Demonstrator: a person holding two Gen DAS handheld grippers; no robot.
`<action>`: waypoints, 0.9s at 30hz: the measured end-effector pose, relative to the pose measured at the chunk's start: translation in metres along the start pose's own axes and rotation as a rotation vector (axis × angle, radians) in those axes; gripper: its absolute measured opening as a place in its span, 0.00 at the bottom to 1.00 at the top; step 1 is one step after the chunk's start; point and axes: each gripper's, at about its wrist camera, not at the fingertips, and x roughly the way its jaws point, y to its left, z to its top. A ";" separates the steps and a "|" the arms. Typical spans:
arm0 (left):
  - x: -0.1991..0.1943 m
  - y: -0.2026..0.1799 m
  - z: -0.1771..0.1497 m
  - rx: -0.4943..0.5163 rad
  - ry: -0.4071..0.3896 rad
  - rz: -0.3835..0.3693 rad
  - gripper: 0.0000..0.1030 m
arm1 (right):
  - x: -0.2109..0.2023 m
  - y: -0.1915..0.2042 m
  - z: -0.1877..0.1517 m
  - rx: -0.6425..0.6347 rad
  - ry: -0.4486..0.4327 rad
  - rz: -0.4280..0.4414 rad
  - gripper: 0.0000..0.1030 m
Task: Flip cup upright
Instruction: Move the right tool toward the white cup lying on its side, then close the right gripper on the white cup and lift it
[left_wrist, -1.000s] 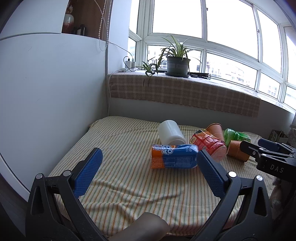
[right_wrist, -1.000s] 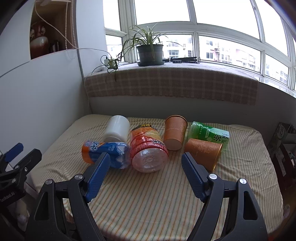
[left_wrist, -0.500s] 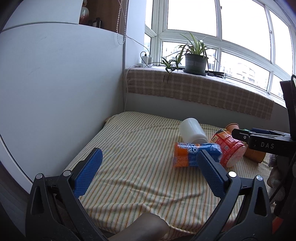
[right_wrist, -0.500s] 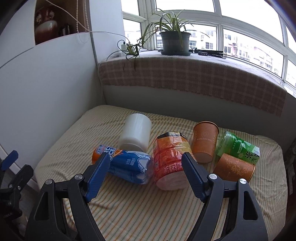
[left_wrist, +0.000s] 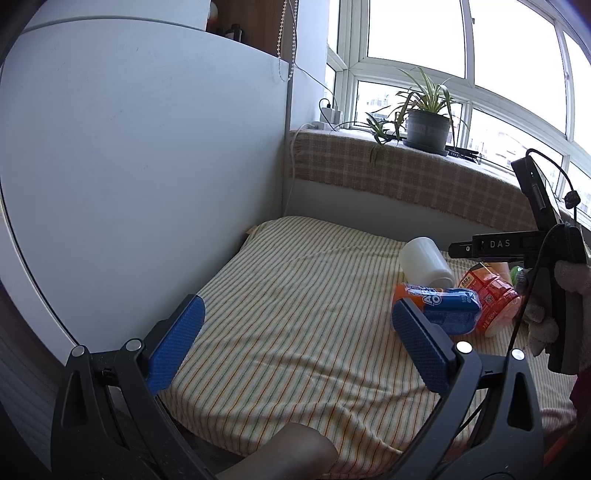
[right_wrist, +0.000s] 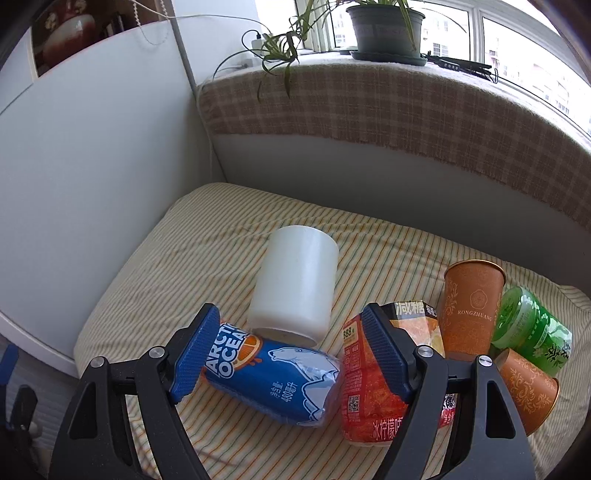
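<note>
Cup-wise, my guess is the white cup (right_wrist: 295, 284) is the one meant. It lies on its side on the striped sheet (right_wrist: 207, 229), its near end touching the blue bottle (right_wrist: 273, 373).

Well left of the cup, the left gripper (left_wrist: 297, 314) hangs wide open over bare sheet, holding nothing.

The right gripper (right_wrist: 290, 314) is also spread wide and empty. It frames the cup from just in front, above the blue bottle.

Just right of the cup lies a red bottle (right_wrist: 354, 391). Beyond that are an orange cup (right_wrist: 471, 310) standing mouth-down, a green bottle (right_wrist: 532, 328) and a second orange cup (right_wrist: 528, 391) on its side.

The crowding worries me. Fingers coming down could catch the blue or red bottle first and roll it into the cup, sending the cup off across the sheet. A smooth round wall may also slip in the pads. The soft, rumpled bedding could let the cup topple once stood up.
</note>
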 end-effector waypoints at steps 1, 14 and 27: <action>0.000 0.003 0.000 -0.006 0.002 0.005 1.00 | 0.007 -0.001 0.003 0.010 0.023 0.001 0.77; 0.000 0.033 -0.003 -0.045 0.016 0.060 1.00 | 0.072 0.000 0.034 0.033 0.192 -0.007 0.77; 0.003 0.041 -0.002 -0.067 0.021 0.057 1.00 | 0.119 0.016 0.041 -0.019 0.287 -0.075 0.77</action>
